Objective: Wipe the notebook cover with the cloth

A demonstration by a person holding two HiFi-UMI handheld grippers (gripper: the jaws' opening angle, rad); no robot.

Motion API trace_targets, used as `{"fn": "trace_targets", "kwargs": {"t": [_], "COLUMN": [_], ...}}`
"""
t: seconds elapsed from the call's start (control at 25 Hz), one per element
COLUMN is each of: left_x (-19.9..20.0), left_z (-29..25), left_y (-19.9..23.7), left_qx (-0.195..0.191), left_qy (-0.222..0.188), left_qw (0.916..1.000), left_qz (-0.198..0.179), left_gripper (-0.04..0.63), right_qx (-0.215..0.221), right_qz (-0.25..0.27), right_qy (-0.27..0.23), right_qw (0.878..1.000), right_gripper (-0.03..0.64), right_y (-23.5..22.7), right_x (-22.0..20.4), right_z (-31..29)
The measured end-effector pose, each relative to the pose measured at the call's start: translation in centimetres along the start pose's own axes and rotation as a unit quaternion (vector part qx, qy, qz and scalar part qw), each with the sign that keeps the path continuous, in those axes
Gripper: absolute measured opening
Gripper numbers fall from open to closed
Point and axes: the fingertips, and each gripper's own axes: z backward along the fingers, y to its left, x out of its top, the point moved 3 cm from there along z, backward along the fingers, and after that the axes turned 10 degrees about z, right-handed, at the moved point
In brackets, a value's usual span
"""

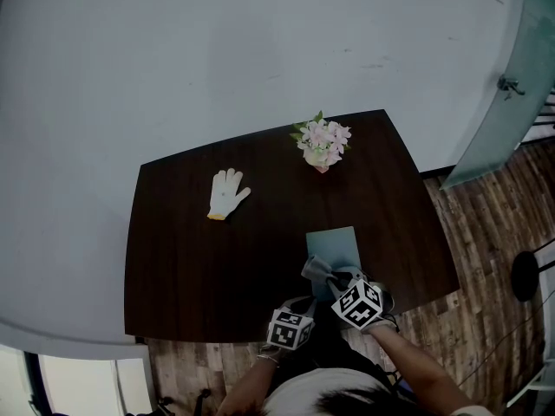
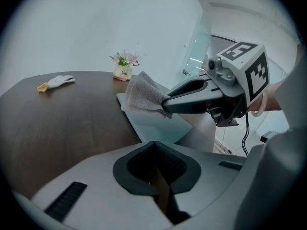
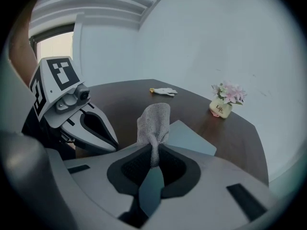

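The notebook is lying flat near the front edge of the bench, with its pale blue cover facing up. The grey cloth is hanging over the near edge of the cover; I cannot tell if it is already touching it. The right gripper is pinching the cloth tightly between its fingers, so the picking part is looking finished, while the wiping itself, in my judgement, is only starting or not yet begun, and the whole cover is remaining to be wiped. The left gripper is waiting just beside, with its fingers closed on nothing. Farther away on the dark wooden bench, a white glove and a small pot of pink flowers are sitting well apart from the notebook. A plain pale wall is standing behind, a plank floor is showing at the right, and a glass panel is leaning there.
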Motion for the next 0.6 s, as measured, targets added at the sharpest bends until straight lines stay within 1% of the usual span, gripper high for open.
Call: {"fn": "trace_targets", "kwargs": {"t": [0.2, 0.36, 0.6], "left_x": [-0.7, -0.6, -0.4], "left_z": [-0.2, 0.0, 0.1], "left_y": [0.7, 0.6, 0.8], "left_qx": [-0.014, -0.021, -0.027], "left_qy": [0.012, 0.034, 0.044], "left_qw": [0.9998, 0.9992, 0.9987], "left_qz": [-0.001, 0.001, 0.007], "left_gripper": [0.018, 0.018, 0.018], "right_qx": [0.014, 0.020, 0.022], "right_qz": [0.019, 0.044, 0.053], "right_qy": [0.024, 0.044, 0.068], "right_qw": [0.999, 0.998, 0.996], "right_gripper": [0.048, 0.048, 0.048], "right_y": [1.7, 2.6, 2.9], "right_x": [0.3, 0.5, 0.1], "right_z": [-1.9, -3.1, -4.3]}}
